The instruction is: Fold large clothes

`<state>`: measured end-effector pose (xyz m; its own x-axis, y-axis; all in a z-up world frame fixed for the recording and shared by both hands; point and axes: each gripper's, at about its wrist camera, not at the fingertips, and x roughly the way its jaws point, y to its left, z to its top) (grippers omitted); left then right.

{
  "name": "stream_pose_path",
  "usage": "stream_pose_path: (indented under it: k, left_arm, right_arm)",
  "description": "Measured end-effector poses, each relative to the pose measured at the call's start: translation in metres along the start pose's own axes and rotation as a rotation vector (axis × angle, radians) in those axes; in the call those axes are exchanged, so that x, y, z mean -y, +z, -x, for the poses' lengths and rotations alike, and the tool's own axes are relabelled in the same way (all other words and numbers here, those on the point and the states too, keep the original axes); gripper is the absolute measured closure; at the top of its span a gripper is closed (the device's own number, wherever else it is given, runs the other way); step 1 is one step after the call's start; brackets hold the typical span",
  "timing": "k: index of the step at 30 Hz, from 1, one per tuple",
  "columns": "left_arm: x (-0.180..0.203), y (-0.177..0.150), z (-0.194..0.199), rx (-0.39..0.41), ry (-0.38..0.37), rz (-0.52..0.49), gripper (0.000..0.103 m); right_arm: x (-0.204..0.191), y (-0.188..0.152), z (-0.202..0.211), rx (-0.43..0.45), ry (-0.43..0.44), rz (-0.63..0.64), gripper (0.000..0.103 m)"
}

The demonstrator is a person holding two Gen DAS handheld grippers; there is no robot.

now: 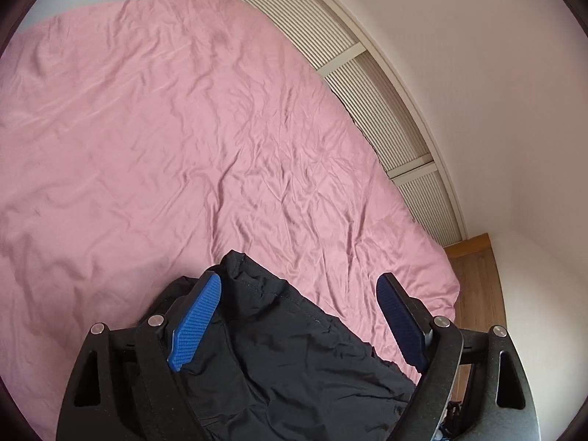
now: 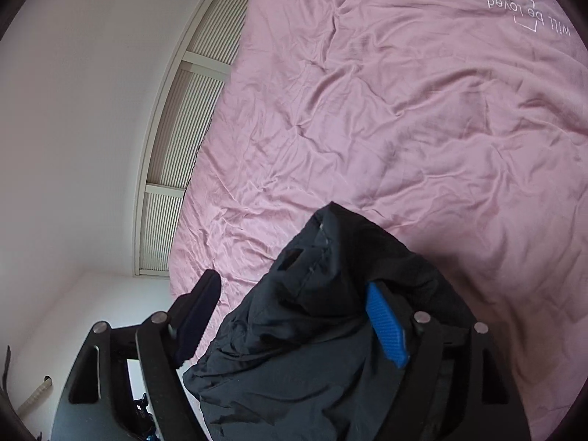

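A black garment lies between the wide-apart blue pads of my left gripper, draped over the left finger above a pink bed cover. In the right wrist view the same black garment hangs over the right finger of my right gripper, whose jaws also stand wide apart. Neither gripper pinches the cloth; it rests on the fingers. The rest of the garment is hidden below both cameras.
The wrinkled pink bed cover fills most of both views, with white lettering at its far right. A ribbed white panel and white wall run along the bed's edge. Wood floor shows past the bed corner.
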<state>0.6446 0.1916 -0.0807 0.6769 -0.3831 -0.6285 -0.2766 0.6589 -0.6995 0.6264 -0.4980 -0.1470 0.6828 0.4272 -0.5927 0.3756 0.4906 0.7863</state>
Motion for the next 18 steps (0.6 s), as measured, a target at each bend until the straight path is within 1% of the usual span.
stream_pose_path:
  k: [3, 7, 11, 15, 18]
  left_arm:
    - [0.016, -0.015, 0.014, 0.006, 0.06, -0.114, 0.017]
    - [0.035, -0.063, 0.017, -0.01, 0.144, -0.298, 0.017]
    - [0.045, -0.127, 0.009, -0.035, 0.202, -0.473, 0.017]
    - [0.052, -0.193, -0.004, -0.054, 0.234, -0.623, 0.017]
    - [0.059, -0.229, -0.02, -0.067, 0.245, -0.711, 0.017]
  right_arm:
    - [-0.023, -0.007, 0.017, 0.016, -0.02, 0.119, 0.025]
    - [-0.056, -0.039, 0.034, 0.021, -0.048, 0.324, 0.025]
    - [-0.076, -0.095, 0.043, 0.009, -0.092, 0.538, 0.025]
    - [-0.073, -0.161, 0.039, -0.022, -0.154, 0.71, 0.025]
    - [-0.067, -0.206, 0.023, -0.062, -0.184, 0.809, 0.025]
